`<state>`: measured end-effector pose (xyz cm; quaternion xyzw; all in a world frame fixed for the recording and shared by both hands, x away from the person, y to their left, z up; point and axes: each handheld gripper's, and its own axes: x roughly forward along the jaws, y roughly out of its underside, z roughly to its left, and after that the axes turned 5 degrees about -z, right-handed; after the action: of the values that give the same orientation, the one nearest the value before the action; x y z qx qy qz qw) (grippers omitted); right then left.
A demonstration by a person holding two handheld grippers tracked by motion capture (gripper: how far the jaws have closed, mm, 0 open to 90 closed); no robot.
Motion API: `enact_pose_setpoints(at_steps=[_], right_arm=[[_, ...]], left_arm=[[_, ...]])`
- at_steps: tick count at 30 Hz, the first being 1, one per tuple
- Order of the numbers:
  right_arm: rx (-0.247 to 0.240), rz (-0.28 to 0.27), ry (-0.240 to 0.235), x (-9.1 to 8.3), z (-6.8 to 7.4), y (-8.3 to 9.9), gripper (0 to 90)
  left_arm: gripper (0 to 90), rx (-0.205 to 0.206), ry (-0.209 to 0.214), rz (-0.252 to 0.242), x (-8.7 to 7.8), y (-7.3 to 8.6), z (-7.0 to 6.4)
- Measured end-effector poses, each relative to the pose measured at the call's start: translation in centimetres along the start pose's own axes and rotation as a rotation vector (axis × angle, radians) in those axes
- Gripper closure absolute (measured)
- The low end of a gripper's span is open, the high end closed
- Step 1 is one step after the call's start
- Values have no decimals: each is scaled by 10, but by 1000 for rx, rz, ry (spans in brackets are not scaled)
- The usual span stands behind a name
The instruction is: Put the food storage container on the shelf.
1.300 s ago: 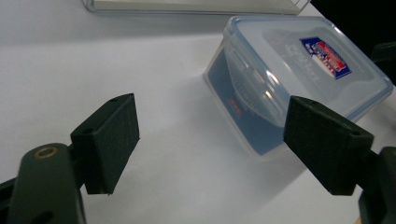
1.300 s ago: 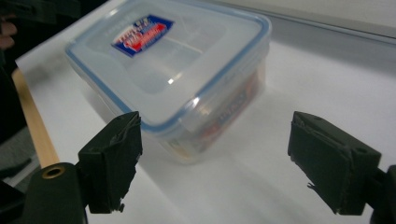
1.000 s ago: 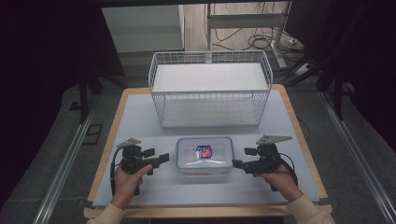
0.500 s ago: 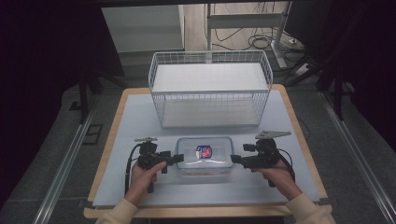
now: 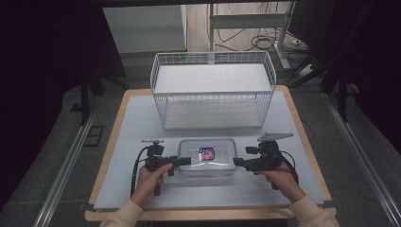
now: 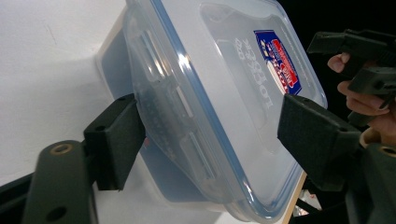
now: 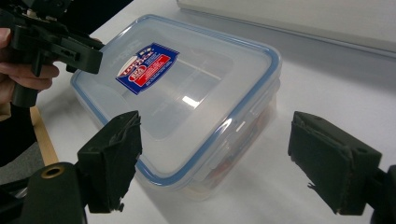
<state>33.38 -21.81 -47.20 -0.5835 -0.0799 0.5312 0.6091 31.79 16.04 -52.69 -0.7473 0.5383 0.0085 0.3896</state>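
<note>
I see a clear plastic box (image 5: 206, 157) with a blue-edged lid in the lower middle of the high view. It sits flat on the table (image 5: 132, 118), which has a pale sheet on top. The lid is on, and it has a red and blue sticker (image 5: 206, 153) in the middle. In the right gripper view I can see something reddish low down inside the box, but I cannot tell what it is.

Above the box in the high view, a bit apart from it, stands a white wire basket (image 5: 213, 90). Its floor looks bare and white.

My left gripper (image 5: 182, 161) is at the left end of the box. In the left gripper view its jaws are spread wide, one on each side of the box's short end. The jaw at the lower left of that view is right up against the box's side under the lid clip. The other jaw is over the lid at the right of that view, and I cannot tell if it touches. The jaws are not squeezing the box.

My right gripper (image 5: 238, 162) is at the right end of the box. In the right gripper view its jaws are wide open too. The corner of the box sits between them, and both jaws are clear of it. This gripper has nothing in its hold.
</note>
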Motion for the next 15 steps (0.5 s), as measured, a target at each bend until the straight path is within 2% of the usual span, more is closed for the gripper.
enact_pose_setpoints(at_steps=[9,12,14,15], right_arm=[[21,29,-4,9,1,-3,214],[47,37,-10,15,-1,-7,209],[88,41,-17,21,-4,-9,203],[123,46,-28,26,-8,-10,197]], left_arm=[[266,-8,6,-3,-1,0,2],[266,-6,6,-3,-1,0,2],[266,-6,7,-5,-1,0,2],[266,-6,6,-5,-1,0,2]])
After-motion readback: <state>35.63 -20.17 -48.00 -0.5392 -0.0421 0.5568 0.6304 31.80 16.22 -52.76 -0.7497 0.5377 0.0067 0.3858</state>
